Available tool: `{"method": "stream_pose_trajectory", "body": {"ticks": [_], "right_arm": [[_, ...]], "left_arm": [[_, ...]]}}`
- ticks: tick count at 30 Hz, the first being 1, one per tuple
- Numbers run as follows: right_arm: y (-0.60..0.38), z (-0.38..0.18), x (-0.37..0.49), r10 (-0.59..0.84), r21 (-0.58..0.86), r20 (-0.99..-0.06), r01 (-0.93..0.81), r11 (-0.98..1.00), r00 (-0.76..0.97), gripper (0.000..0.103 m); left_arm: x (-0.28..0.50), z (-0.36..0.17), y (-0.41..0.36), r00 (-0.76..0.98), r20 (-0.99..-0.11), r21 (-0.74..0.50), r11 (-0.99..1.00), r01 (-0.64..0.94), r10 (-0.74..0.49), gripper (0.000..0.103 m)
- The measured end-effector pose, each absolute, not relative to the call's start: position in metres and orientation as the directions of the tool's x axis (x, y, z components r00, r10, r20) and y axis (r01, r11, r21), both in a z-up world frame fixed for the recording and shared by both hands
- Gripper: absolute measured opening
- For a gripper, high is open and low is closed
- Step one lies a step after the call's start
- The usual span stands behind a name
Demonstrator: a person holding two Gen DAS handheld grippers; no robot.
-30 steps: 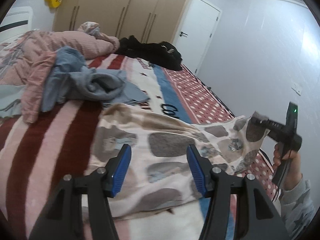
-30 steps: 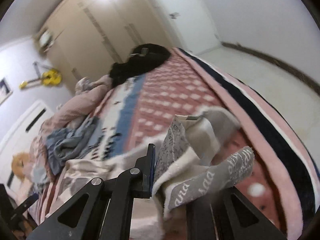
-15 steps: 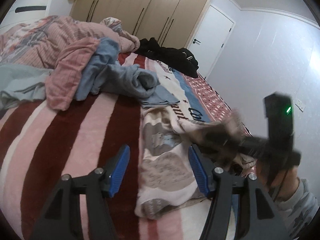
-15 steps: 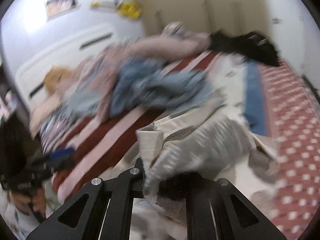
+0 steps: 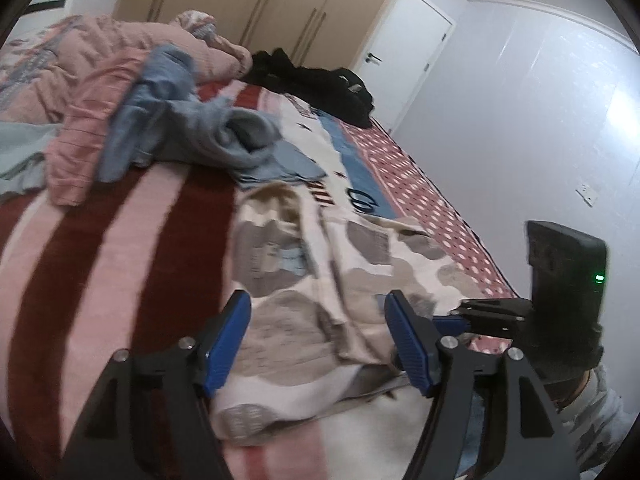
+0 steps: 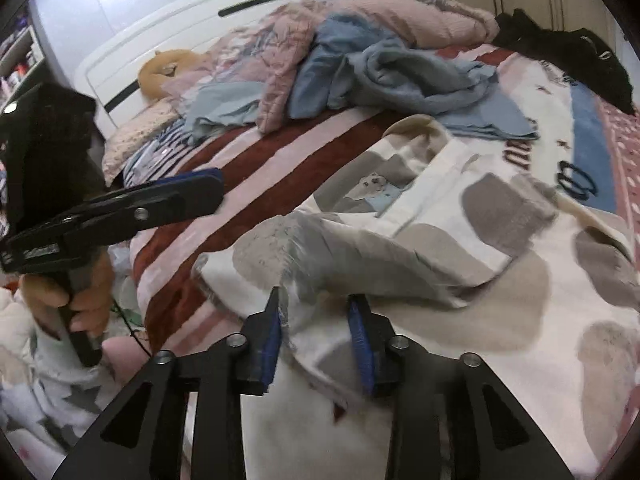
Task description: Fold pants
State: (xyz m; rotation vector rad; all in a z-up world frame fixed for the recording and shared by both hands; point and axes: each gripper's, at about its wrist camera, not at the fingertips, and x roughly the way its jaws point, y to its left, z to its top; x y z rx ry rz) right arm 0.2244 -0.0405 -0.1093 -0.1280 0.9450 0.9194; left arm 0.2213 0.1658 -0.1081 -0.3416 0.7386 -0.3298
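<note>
The cream pants with grey and brown patches (image 5: 304,280) lie folded over on the striped bed blanket (image 5: 120,248); they also show in the right wrist view (image 6: 460,240). My left gripper (image 5: 318,338) is open and empty, hovering over the pants' near edge. My right gripper (image 6: 316,332) has its jaws a little apart with a fold of the pants between them; whether the pads still press the cloth is unclear. It shows from the side in the left wrist view (image 5: 460,320), at the pants' right edge. The left gripper shows in the right wrist view (image 6: 192,196).
A heap of blue (image 5: 188,128) and pink clothes (image 5: 80,152) lies further up the bed, with black clothes (image 5: 316,84) near the wardrobe (image 5: 248,12). A black hair tie (image 6: 576,182) lies on the blanket. The bed's right edge runs along the wall.
The right gripper swung the lifted pants leg across to the left and laid it over the rest. Its jaws have parted a little. The left gripper stayed open, drifting slightly.
</note>
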Motion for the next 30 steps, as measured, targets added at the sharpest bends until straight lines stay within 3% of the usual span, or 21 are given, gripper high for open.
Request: {"method": "stream_pose_trajectory", "body": {"ticks": [4,8,11,15,18,20,22,23,26,30], "right_arm": [[-0.081,-0.092,0.212,0.648,0.289,-0.708,-0.721,0.630,0.282,0.047],[-0.126,-0.086,0.211,0.609,0.262,-0.709,-0.669,0.696,0.356,0.048],[-0.150,-0.089,0.217,0.585,0.248,-0.705,-0.634,0.732,0.400,0.048],[-0.177,-0.099,0.229,0.609,0.322,-0.681,-0.579,0.749,0.408,0.048],[-0.182,-0.104,0.232,0.628,0.348,-0.663,-0.576,0.740,0.407,0.048],[-0.180,-0.105,0.232,0.630,0.341,-0.659,-0.583,0.738,0.412,0.048],[-0.177,-0.105,0.232,0.626,0.326,-0.658,-0.591,0.738,0.418,0.048],[-0.175,-0.105,0.231,0.623,0.316,-0.658,-0.596,0.738,0.423,0.048],[-0.173,-0.103,0.229,0.615,0.293,-0.657,-0.604,0.741,0.436,0.048],[-0.174,-0.098,0.228,0.612,0.287,-0.651,-0.601,0.746,0.448,0.048]], "left_arm": [[0.233,-0.109,0.144,0.666,-0.612,-0.424,0.888,0.179,-0.426,0.066],[0.241,-0.105,0.110,0.652,-0.643,-0.341,0.912,0.226,-0.402,0.066],[0.250,-0.108,0.080,0.649,-0.693,-0.215,0.949,0.229,-0.314,0.066],[0.256,-0.120,0.055,0.611,-0.726,-0.177,0.945,0.277,-0.315,0.066],[0.262,-0.130,0.046,0.633,-0.754,-0.047,0.977,0.209,-0.172,0.066],[0.268,-0.134,0.048,0.647,-0.759,0.035,0.988,0.153,-0.074,0.059],[0.271,-0.138,0.057,0.651,-0.758,0.062,0.992,0.110,-0.025,0.021],[0.272,-0.139,0.065,0.648,-0.761,0.065,0.995,0.081,-0.003,0.014],[0.268,-0.143,0.096,0.653,-0.757,0.033,0.999,0.000,0.025,0.008],[0.258,-0.149,0.129,0.647,-0.763,-0.034,0.998,-0.055,0.010,0.007]]}}
